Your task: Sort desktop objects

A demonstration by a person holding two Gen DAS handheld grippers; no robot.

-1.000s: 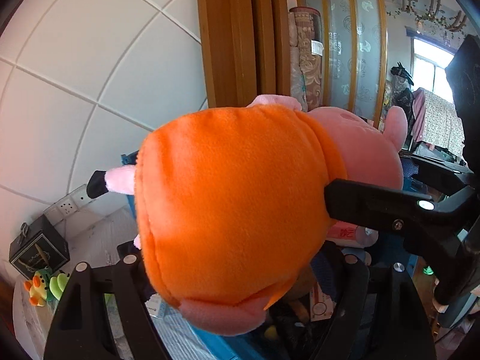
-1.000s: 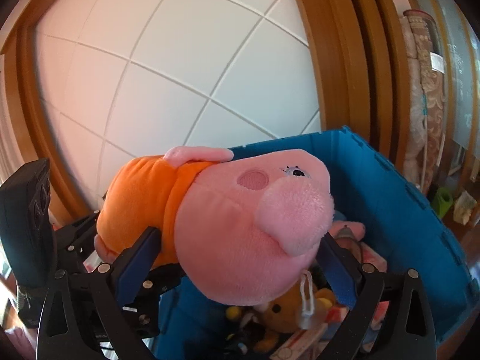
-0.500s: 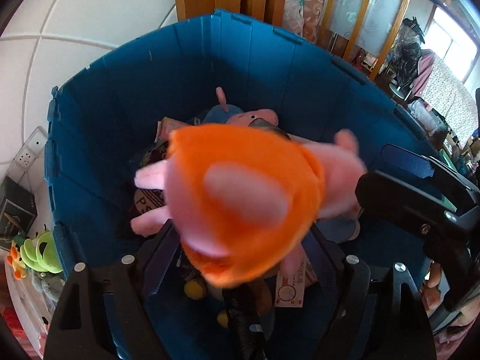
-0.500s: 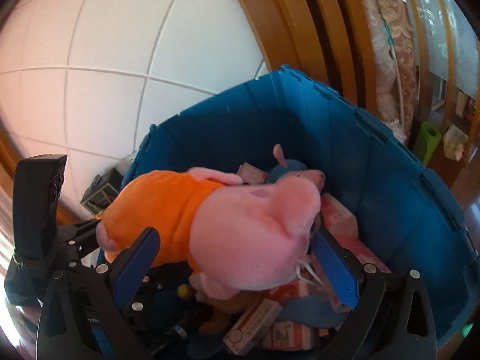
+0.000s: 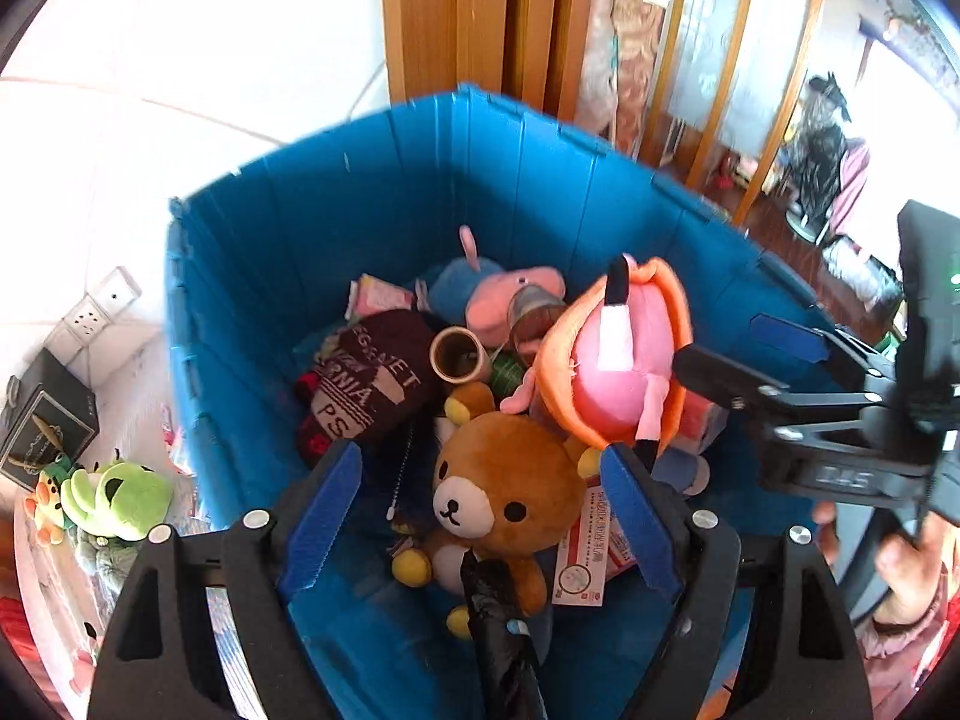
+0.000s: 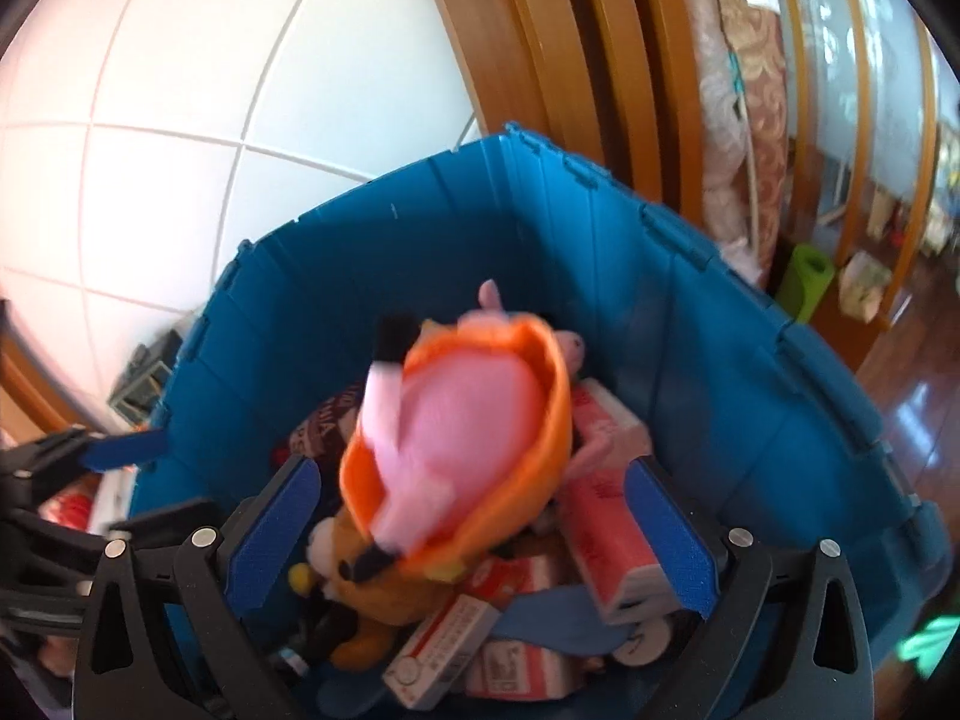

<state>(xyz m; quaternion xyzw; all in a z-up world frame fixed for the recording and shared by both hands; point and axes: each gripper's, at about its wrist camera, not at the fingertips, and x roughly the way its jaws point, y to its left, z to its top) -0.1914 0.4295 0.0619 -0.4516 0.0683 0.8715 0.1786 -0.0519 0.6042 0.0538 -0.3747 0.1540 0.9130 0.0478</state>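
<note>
Both grippers are black plastic with silver screws; the left gripper [image 5: 480,516] and right gripper [image 6: 474,534] carry blue pads [image 5: 324,516].

Right gripper [image 6: 471,531] stands over the blue bin [image 6: 690,360], jaws spread wide and empty. An orange-dressed pink pig plush [image 6: 474,438], blurred, sits bottom-up between but clear of the blue pads [image 6: 669,540], atop a brown bear plush [image 6: 372,588] and pink boxes [image 6: 606,516]. The left gripper's blue fingertip [image 6: 123,450] shows at the bin's left edge.
</note>
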